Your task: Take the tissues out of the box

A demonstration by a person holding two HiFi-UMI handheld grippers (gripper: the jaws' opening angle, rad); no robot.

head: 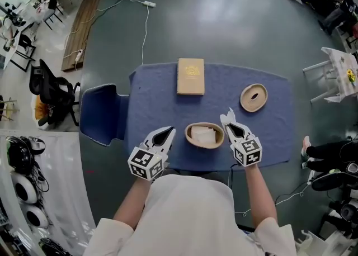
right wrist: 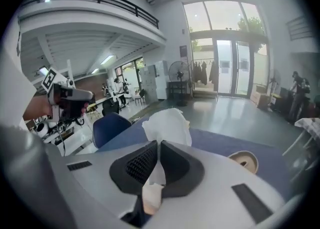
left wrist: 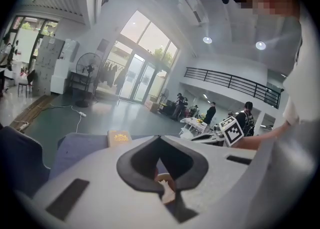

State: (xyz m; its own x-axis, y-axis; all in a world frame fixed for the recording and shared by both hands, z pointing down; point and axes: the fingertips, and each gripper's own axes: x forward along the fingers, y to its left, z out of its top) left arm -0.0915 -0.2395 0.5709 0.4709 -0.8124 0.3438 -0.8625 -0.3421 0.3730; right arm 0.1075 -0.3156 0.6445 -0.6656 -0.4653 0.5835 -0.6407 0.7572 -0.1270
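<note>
The tissue getting pulled is plain white, thin and crumpled. It puffs up in a loose bunch above the right claw, and a narrow strip runs down between the pads. That claw is clamped shut on it. In the head view the pinched tissue sits up off the blue-cloth surface, just right of the round wooden tissue box.

The box is open on top, and the rest of the tissues lie inside as a flat white folded stack.

The left claw is just left of the box. It's near the rim but doesn't look like it's touching. Its tips seem to be closed together with nothing in them.

Count-wise:
- one tissue box
- one tissue out in the claw, plus the stack in the box (can't count those)
- one round wooden lid with an oval slot, off to the right on the cloth, well apart from the box
- one flat tan box with a gold emblem, at the far side
- one blue chair at the left end
- two claws
</note>
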